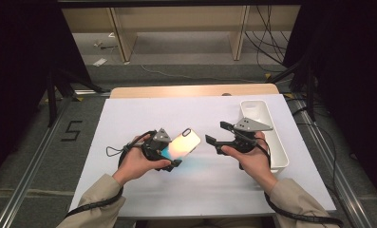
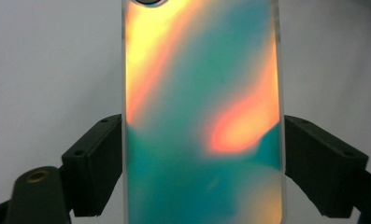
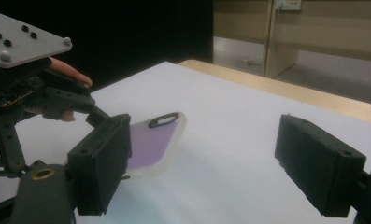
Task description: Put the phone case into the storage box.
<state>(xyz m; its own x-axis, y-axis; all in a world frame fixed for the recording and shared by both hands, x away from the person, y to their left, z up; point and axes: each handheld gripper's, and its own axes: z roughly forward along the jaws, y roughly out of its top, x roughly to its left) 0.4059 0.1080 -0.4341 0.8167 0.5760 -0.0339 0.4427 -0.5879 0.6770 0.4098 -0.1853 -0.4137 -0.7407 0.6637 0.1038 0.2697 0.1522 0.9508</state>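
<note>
An iridescent phone case (image 1: 184, 142), orange and teal with a camera cutout at its far end, is held just above the white table cover (image 1: 200, 190). My left gripper (image 1: 171, 155) is shut on it. In the left gripper view the two black jaws press on the long edges of the case (image 2: 202, 116). My right gripper (image 1: 216, 132) is open to the right of the case and points toward it, with nothing between its jaws. From the right gripper view the case (image 3: 155, 140) looks purple and lies beyond the left jaw.
A white rectangular tray (image 1: 277, 142) stands at the table's right edge, close behind the right hand. A wooden table edge (image 1: 191, 90) runs along the back. Dark floor and cables lie beyond the table.
</note>
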